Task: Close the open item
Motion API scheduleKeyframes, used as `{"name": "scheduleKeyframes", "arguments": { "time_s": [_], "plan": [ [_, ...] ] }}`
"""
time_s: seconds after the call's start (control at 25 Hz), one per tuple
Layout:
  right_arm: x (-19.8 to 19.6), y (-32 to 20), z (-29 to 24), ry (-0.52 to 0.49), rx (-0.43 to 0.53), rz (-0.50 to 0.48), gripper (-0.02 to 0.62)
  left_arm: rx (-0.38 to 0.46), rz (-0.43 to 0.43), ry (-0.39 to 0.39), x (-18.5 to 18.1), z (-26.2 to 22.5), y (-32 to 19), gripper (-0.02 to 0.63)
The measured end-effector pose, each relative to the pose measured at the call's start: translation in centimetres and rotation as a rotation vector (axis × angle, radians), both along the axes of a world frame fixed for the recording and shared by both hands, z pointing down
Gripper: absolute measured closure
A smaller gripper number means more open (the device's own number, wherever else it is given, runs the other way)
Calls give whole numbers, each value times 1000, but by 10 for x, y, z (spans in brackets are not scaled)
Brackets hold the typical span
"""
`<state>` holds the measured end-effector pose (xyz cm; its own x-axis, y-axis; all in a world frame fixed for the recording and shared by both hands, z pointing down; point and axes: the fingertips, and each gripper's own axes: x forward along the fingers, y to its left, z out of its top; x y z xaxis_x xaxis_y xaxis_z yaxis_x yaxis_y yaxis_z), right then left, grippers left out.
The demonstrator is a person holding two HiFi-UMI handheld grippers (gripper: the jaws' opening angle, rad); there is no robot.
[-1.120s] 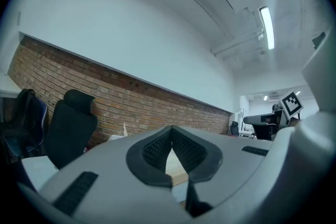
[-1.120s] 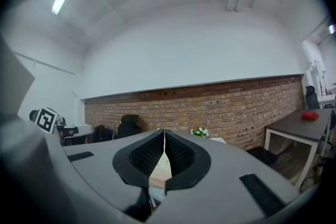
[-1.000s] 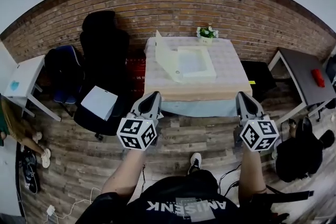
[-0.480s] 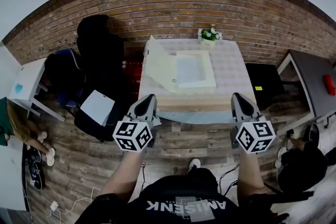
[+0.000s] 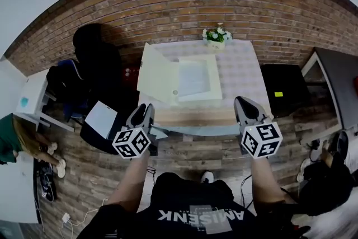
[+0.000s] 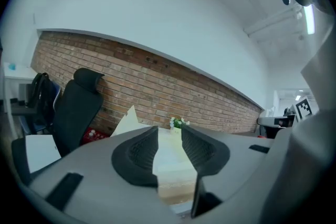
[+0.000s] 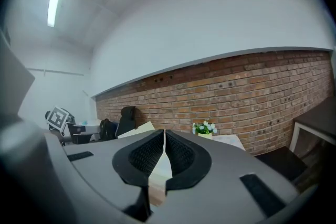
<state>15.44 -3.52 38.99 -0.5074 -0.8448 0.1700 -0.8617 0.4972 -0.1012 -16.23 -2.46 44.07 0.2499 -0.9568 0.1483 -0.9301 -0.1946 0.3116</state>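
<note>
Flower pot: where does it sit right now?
In the head view, upper centre, the flower pot stands at the far edge of the table by the brick wall, beyond the open box.

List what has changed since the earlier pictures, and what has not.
The person has stepped closer to the cloth-covered table, carrying the left gripper and the right gripper forward. The left gripper's jaws have just been opening, with nothing between them. The right gripper remains shut and empty. The flat cream box is unchanged: open, lid raised on its left side, untouched, with the small flower pot behind it.
</note>
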Motion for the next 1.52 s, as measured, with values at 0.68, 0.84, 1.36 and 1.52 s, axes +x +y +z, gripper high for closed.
{"name": "scheduleKeyframes", "arguments": {
  "time_s": [0.68,0.84,1.36,1.52],
  "plan": [
    [-18,-119,23,7,-62,15,552,-131,-137,84,-90,102,-123,321],
    [-31,-135,33,8,-90,9,552,-134,-100,98,-94,115,-144,325],
    [-49,-164,46,12,-122,27,552,24,111,12,-71,103,-167,514],
    [-52,-171,48,13,-132,49,552,83,263,-47,-39,93,-171,514]
  ]
}}
